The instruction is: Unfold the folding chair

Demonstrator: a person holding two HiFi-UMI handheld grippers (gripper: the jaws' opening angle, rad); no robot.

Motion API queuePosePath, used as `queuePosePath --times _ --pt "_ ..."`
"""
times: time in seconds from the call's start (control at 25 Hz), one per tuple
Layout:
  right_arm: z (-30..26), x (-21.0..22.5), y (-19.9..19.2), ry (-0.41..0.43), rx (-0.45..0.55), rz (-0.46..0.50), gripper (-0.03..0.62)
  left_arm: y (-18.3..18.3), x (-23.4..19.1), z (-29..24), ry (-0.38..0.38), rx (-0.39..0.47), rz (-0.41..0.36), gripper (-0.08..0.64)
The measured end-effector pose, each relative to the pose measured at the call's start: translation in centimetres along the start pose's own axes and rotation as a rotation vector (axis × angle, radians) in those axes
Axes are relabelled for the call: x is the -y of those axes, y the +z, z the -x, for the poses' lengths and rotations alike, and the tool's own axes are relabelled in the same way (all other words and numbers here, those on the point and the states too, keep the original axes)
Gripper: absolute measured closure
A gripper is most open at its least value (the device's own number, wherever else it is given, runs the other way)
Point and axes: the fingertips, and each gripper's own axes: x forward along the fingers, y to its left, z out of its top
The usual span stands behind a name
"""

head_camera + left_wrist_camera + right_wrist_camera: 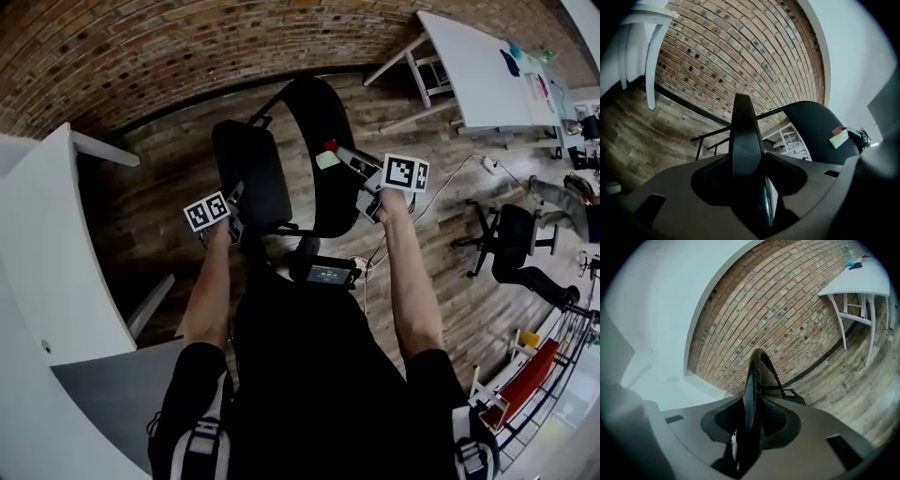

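Note:
The black folding chair stands on the wooden floor in front of me. Its smaller padded panel (248, 173) is on the left. Its larger rounded panel (314, 141), with a red and pale tag (326, 155), is on the right. My left gripper (236, 223) is at the smaller panel's near edge. That edge (743, 136) runs up between the open jaws of the left gripper (750, 164), with a sliver of gap on one side. My right gripper (364, 192) is shut on the larger panel's rim (754, 376), which fills the right gripper (752, 406). The tagged panel (820, 131) shows right.
A white table (56, 272) stands close on the left, and another white table (478, 66) at the far right. A black office chair (516, 248) and a red rack (525, 380) are to the right. A brick wall (187, 47) runs behind the chair.

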Motion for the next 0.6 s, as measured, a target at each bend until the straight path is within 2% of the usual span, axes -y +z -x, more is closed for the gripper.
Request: queuePosePath --times 0.12,0.24,0.32,0.36,0.44,0.48,0.52,0.56,0.6 --pt "0.1 0.6 0.0 -0.005 -0.012 0.004 0.485 0.3 -1.6 1.0 0.081 0.052 -0.006 0.336" --pt "0.2 0.9 -0.1 0.000 -0.022 -0.004 0.486 0.6 -2.3 2.1 0.155 0.136 -0.068 0.331" --pt "0.1 0.9 -0.2 0.001 -0.024 -0.005 0.486 0.9 -2.4 2.9 0.179 0.204 -0.105 0.333" --pt "0.1 0.9 -0.2 0.000 -0.025 -0.005 0.486 1.2 -2.5 3.3 0.183 0.241 -0.098 0.333" --pt "0.3 1.3 -0.1 -0.003 -0.024 -0.008 0.486 2.1 -2.9 4.7 0.179 0.349 -0.025 0.339" --pt "0.5 1.7 -0.1 -0.004 -0.024 -0.011 0.486 2.8 -3.0 5.5 0.169 0.412 0.015 0.404" --pt "0.6 2.1 -0.1 -0.002 -0.024 -0.016 0.488 3.4 -2.9 6.1 0.142 0.457 0.036 0.421" --pt "0.6 2.4 -0.2 0.001 -0.024 -0.022 0.488 3.7 -2.5 6.3 0.098 0.468 0.030 0.428" --pt "0.6 2.7 -0.4 0.004 -0.025 -0.027 0.488 3.7 -1.6 6.0 0.042 0.445 0.000 0.431"
